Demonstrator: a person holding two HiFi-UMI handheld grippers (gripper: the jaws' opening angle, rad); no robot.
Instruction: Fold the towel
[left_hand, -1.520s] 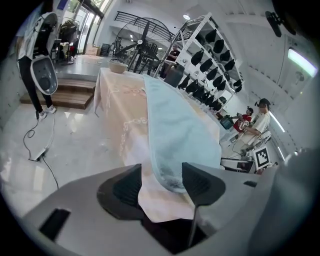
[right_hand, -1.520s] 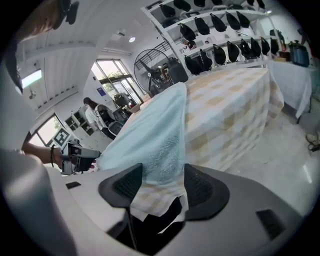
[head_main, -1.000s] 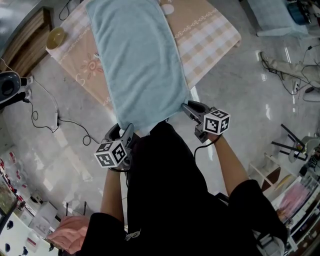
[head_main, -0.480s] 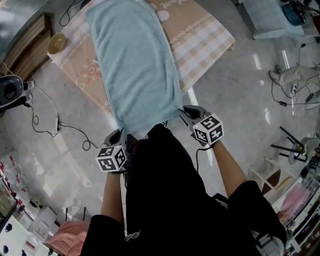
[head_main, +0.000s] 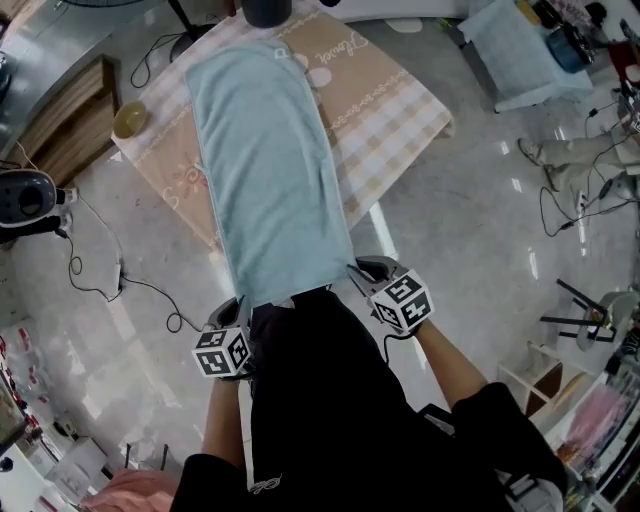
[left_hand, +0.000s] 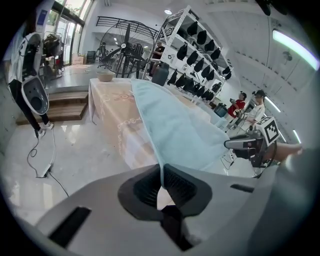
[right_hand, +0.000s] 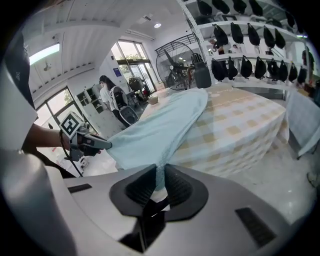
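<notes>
Towel: a long pale blue terry towel (head_main: 268, 170) lies lengthwise on the table draped in a beige-and-white checked cloth (head_main: 395, 110). Its near end comes off the table's near edge and is held up between the two grippers.
Left gripper: the left gripper (left_hand: 161, 181) has just been closing its jaws. They are now pinching the towel's near left corner, and a thin fold of cloth rises from between the ribbed pads.
Right gripper: the right gripper (right_hand: 159, 184) has also just been closing its jaws. They are pressed on the near right corner, with blue cloth bunched between the pads.
Head view only: it shows the towel's full length. The far end stops close to a dark round container (head_main: 265, 10). A small tan bowl (head_main: 130, 120) sits at the table's left corner, apart from the towel. The person's black top (head_main: 320, 400) hides part of the near hem.
Gripper views only: they show the cloth inside the pads, and each shows the other gripper across the raised hem. The left one also shows a large black fan (left_hand: 125, 42) and white shelves of dark items (left_hand: 200, 42) beyond the table.
Edges: a broad band of bare checked cloth lies to the towel's right, and a narrower bare strip to its left.
Open room: the glossy grey stone floor (head_main: 450, 230) is bare right of the table. Black cables (head_main: 100, 280) trail on it at the left.
</notes>
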